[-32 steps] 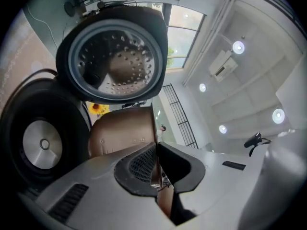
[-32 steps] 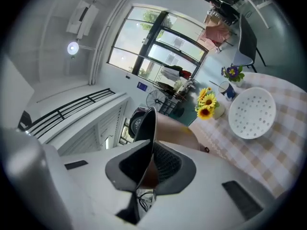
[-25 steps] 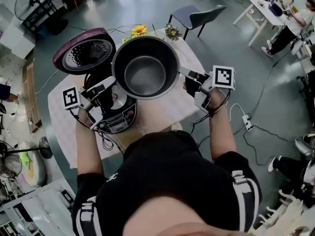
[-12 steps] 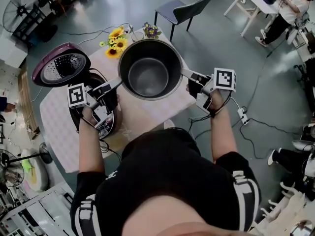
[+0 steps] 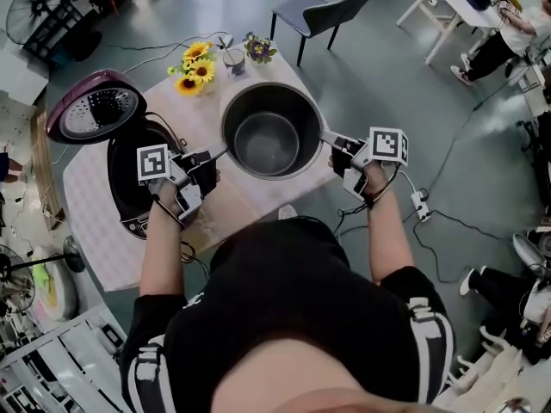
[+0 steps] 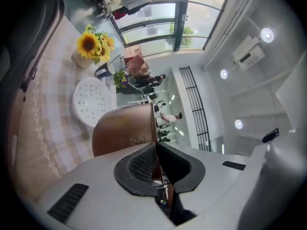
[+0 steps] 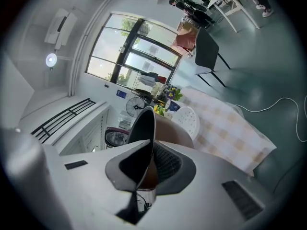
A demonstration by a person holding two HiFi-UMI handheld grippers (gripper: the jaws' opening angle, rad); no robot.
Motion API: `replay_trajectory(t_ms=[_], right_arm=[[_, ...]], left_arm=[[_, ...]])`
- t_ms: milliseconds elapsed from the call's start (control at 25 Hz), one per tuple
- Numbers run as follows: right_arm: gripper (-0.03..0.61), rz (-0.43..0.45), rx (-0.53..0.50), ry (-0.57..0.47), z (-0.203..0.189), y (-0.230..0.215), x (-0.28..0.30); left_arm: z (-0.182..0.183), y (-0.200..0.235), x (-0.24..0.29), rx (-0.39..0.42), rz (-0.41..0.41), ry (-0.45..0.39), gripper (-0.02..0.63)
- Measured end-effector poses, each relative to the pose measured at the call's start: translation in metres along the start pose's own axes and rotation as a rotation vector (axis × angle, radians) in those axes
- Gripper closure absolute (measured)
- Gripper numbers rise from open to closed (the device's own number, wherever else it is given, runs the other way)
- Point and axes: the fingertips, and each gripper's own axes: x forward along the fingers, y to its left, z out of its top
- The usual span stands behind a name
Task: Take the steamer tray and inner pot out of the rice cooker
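Inner pot [image 5: 271,132]: one, out of the rice cooker [image 5: 129,183], over the table [image 5: 95,231] just to the cooker's right. Two grippers: left gripper [image 5: 225,153] and right gripper [image 5: 327,138], each clamped tight on opposite sides of the rim. One steamer tray [image 6: 93,102], flat on the cloth near the sunflowers [image 6: 91,44]. Pot sits close to the table's right edge; bare cloth on the person's side.

One inner pot [image 5: 271,132], one rice cooker [image 5: 125,169], one steamer tray [image 6: 93,102], two grippers [image 5: 219,155] [image 5: 331,138], one chair [image 5: 323,11]

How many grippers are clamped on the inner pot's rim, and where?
2. The left gripper pinches the inner pot at its left rim; the right gripper pinches the opposite, right rim. No others show.
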Motion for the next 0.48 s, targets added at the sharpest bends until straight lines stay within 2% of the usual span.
replay_trajectory(t_ms=[200,480], right_arm=[[0.563,-0.066,0.06,0.05,-0.019,-0.032,0.003],[0.563,-0.138,0.05,0.12,-0.039,-0.062,0.016]], left_arm=[[-0.02,0.035,0.005,-0.043,0.078,0.015,0.6],[-0.042,0.09,0.006,-0.091,0.224,0.018,0.6]])
